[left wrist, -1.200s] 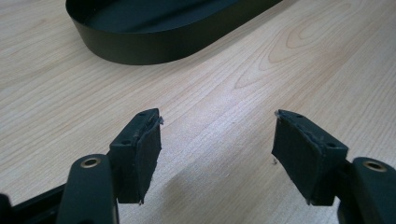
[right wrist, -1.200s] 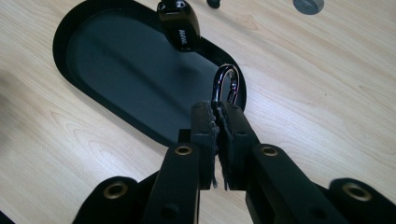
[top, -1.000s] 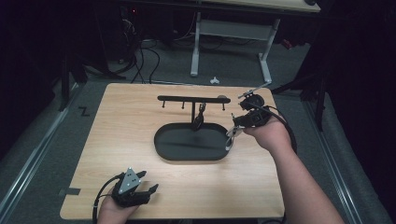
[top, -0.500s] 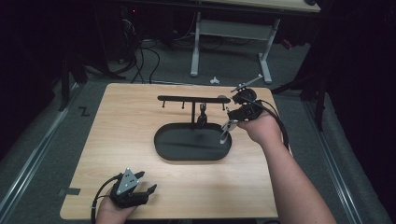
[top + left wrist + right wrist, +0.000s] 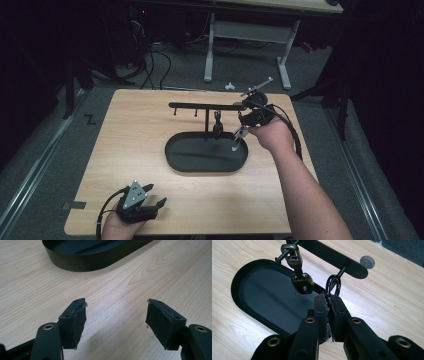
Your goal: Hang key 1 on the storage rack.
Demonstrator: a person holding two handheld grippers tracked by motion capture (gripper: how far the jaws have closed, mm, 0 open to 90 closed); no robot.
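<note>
So there's a light wooden table (image 5: 150, 150) with a black oval tray (image 5: 200, 162) in the middle and a black bar stand with pegs (image 5: 200, 105) rising out of it. A dark metal clasp (image 5: 298, 272) already hangs off one peg. The right gripper (image 5: 329, 302) has its jaws pressed together, pinching a small black metal ring loop (image 5: 333, 285) that sits right at the end peg, above the tray's far rim. The left gripper (image 5: 116, 322) sits near the front table edge, jaws spread wide with nothing between them.
</note>
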